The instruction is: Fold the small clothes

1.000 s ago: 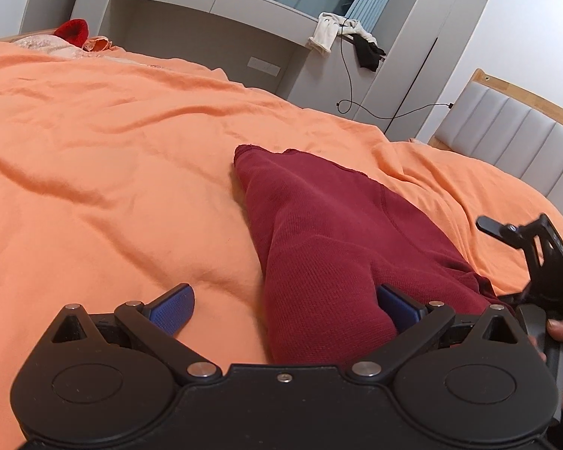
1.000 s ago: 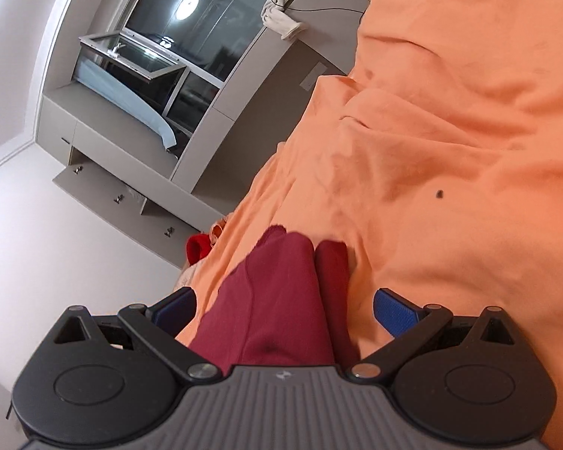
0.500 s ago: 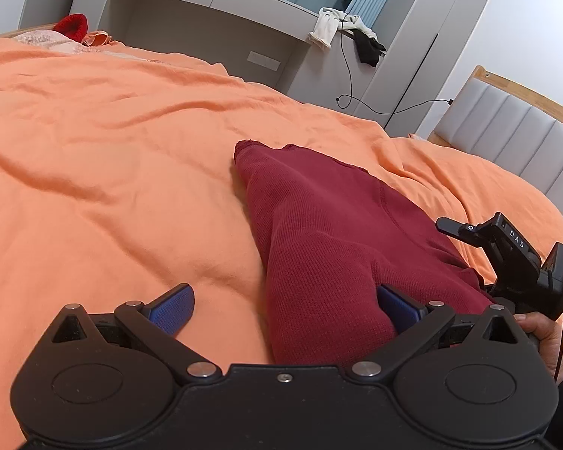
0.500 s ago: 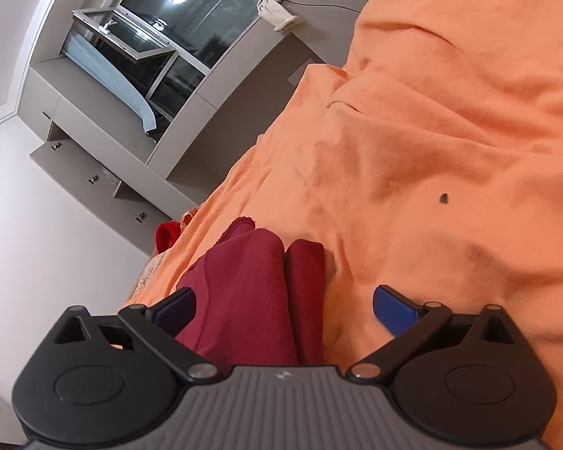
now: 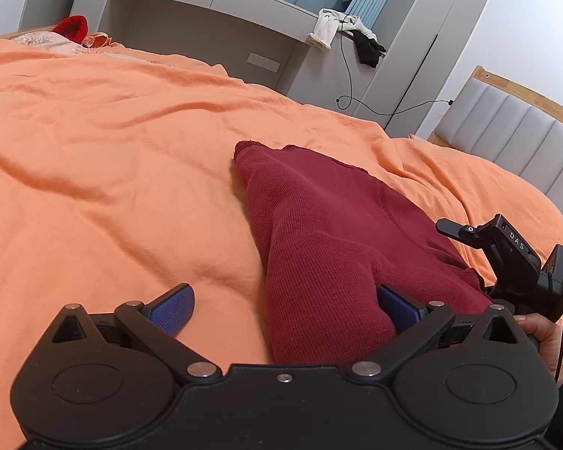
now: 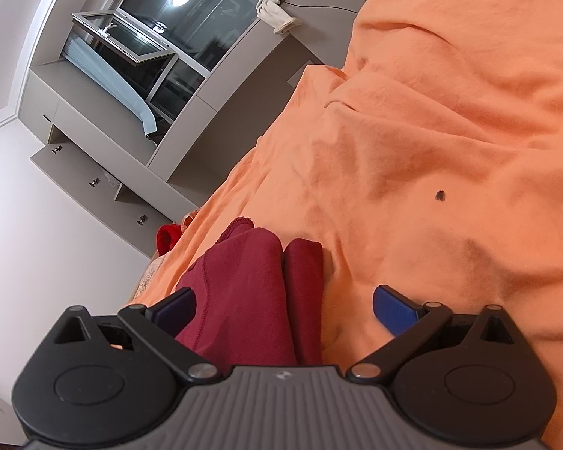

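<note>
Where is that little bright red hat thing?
In the left wrist view the red knitted item lies far away at the upper left, at the far edge of the orange bedspread, in front of the grey cabinet.

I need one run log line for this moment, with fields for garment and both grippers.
garment: dark red garment flat on orange bedcover | left gripper: open, straddling near edge | right gripper: open, over garment edge

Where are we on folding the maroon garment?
Done: the maroon garment already lies doubled into a narrow strip on the orange bedspread. In hand: the left gripper and right gripper both sit open over its near end, gripping nothing yet. Left: close on the fabric and make a further fold.
</note>
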Motion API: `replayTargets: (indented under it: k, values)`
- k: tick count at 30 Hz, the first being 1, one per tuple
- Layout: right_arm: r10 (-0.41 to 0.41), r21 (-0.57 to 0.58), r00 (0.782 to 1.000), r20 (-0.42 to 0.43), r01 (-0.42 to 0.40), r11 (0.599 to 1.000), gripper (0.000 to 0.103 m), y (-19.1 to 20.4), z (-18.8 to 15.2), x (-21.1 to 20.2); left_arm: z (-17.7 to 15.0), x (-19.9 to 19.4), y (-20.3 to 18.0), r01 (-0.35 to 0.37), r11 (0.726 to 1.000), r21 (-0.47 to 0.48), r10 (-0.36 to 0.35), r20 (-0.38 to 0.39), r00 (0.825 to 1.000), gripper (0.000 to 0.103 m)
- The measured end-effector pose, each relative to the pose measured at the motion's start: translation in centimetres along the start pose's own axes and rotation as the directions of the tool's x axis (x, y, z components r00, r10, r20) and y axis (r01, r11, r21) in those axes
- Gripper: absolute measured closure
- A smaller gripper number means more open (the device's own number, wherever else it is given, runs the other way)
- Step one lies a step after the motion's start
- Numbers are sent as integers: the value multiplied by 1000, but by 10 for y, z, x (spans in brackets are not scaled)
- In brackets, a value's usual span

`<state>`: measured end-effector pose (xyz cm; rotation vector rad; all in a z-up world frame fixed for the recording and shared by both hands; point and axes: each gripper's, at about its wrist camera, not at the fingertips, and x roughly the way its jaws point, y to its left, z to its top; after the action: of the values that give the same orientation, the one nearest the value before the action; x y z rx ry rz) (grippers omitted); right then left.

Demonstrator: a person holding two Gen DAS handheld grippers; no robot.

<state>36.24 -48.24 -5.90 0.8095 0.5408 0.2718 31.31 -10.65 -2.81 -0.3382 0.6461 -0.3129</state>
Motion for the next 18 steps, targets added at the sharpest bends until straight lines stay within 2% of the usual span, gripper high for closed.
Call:
replayTargets:
  k: [5, 9, 11, 15, 18]
  values:
    - [-9, -11, 1000, -6, 9, 1000, 1, 1, 0, 0, 1, 0, 0, 5, 1000, 0, -5, -2, 1000, 0]
    - [-44, -53, 999, -16, 43, 998, 4, 9, 0, 2, 10, 1, 7, 48, 999, -12, -48, -23, 999, 0]
    - [-72, -87, 997, -27, 69, 994, 12, 15, -1, 3, 19, 4, 13, 81, 996, -47, -83, -29, 996, 0]
    - [-57, -113, 997, -60, 50, 992, 48, 21, -2, 6, 40, 27, 21, 138, 987, -80, -145, -102, 984, 0]
    - [-55, -142, 996, -77, 44, 989, 61, 27, -3, 7, 57, 48, 26, 163, 982, -93, -176, -166, 970, 0]
